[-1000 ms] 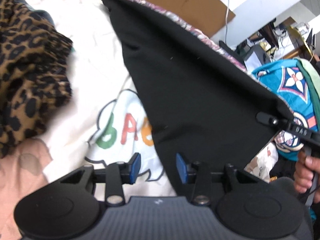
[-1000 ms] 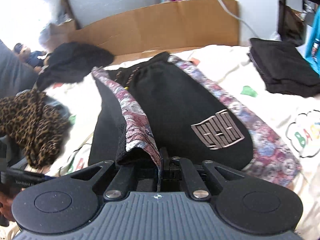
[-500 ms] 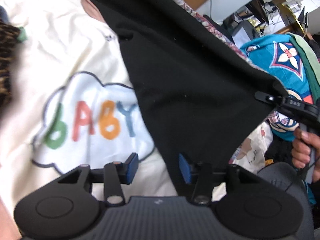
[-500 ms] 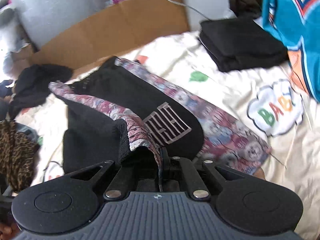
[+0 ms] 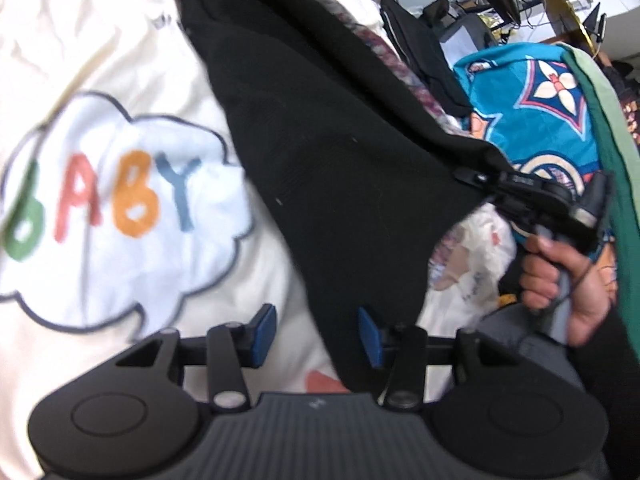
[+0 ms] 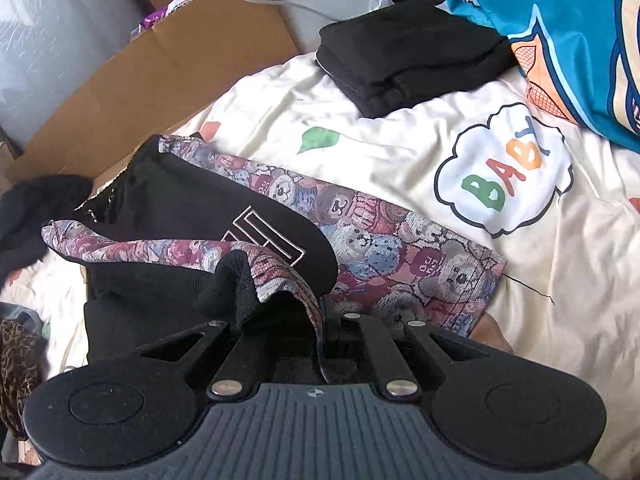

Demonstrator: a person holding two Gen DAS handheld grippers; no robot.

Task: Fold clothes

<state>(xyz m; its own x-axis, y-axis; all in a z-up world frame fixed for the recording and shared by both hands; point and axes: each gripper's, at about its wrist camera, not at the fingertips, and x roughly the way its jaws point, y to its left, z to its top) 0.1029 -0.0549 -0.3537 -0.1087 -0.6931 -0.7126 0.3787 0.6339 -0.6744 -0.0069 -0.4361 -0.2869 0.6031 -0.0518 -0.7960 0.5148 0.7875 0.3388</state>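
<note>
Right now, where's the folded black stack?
Right wrist view, upper right: the folded black stack lies on the cream sheet, beside the teal fabric, above the BABY cloud print.

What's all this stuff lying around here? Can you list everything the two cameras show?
Black garment with teddy-bear patterned trim: one, black and maroon-blue, partly lifted off the sheet.
Cream bedsheet with a "BABY" cloud print: one, cream, under everything.
Folded black clothes: one stack, black, far side of sheet.
Teal patterned fabric: one, teal, right edge.
Leopard-print cloth: one, brown, left edge.
Brown cardboard: one, brown, behind the sheet.
Left claw: one, black with blue pads, open, the garment's hanging edge beside it.
Right claw: one, black, shut on the garment's trim.
Person's hand: one, gripping the right claw's handle.
</note>
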